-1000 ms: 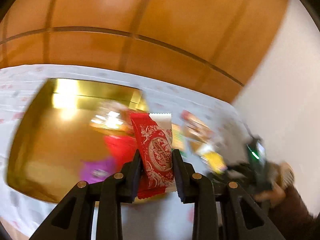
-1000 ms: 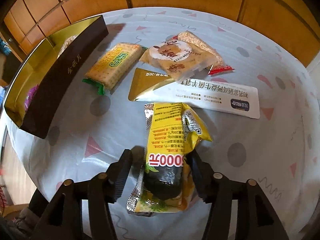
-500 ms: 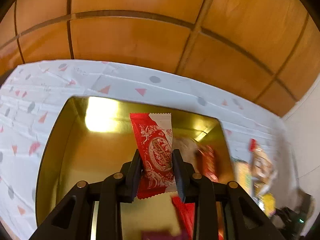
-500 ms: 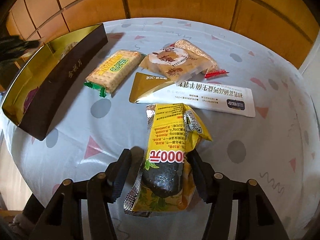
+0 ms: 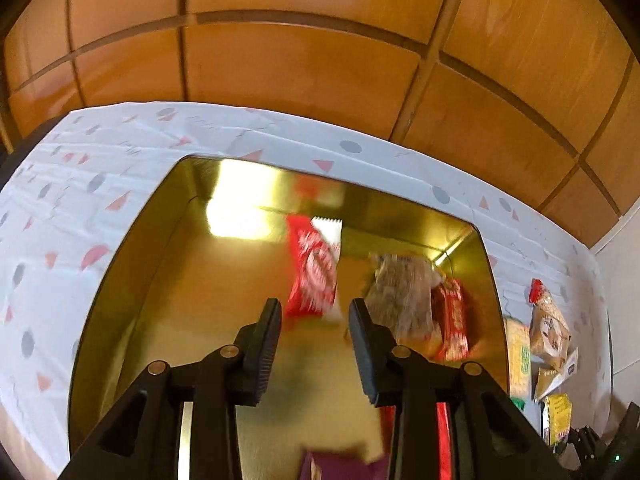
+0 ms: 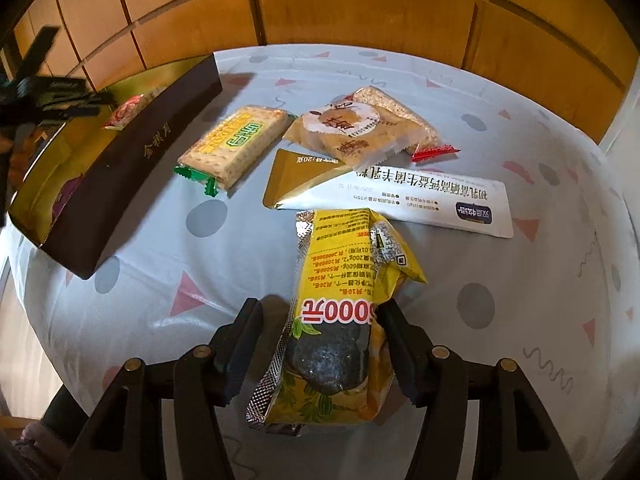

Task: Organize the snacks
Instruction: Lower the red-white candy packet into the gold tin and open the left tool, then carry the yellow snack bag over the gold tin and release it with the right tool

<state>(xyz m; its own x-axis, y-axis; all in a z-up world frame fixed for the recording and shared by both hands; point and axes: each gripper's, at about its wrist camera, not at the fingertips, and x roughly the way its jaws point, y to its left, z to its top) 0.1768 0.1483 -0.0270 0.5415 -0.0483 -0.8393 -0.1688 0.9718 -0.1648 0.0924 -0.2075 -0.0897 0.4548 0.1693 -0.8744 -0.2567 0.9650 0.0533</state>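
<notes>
Our left gripper (image 5: pixel 315 312) points steeply down, jaws just been opening, now apart; pads touch nothing, red wrapper beyond tips, blurred. Our right gripper (image 6: pixel 320 312) also points steeply down, jaws partly spread. Right finger (image 6: pixel 394 328) touches yellow packet, left finger stands apart.

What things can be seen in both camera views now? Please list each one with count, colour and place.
Box: one, gold inside, dark outside, left on the table.
Red packet: one, red and white, blurred, in the box beyond the left gripper.
Other snacks in box: several, brown, red, purple.
Cracker pack: one, yellow-green, beside the box.
Cake packets: two, tan, overlapping.
Long sachet: one, white and gold.
Yellow bag: one, between the right gripper's fingers.
Tablecloth: one, white, patterned.
Left gripper: black, open, jaws just opened.
Right gripper: black.
</notes>
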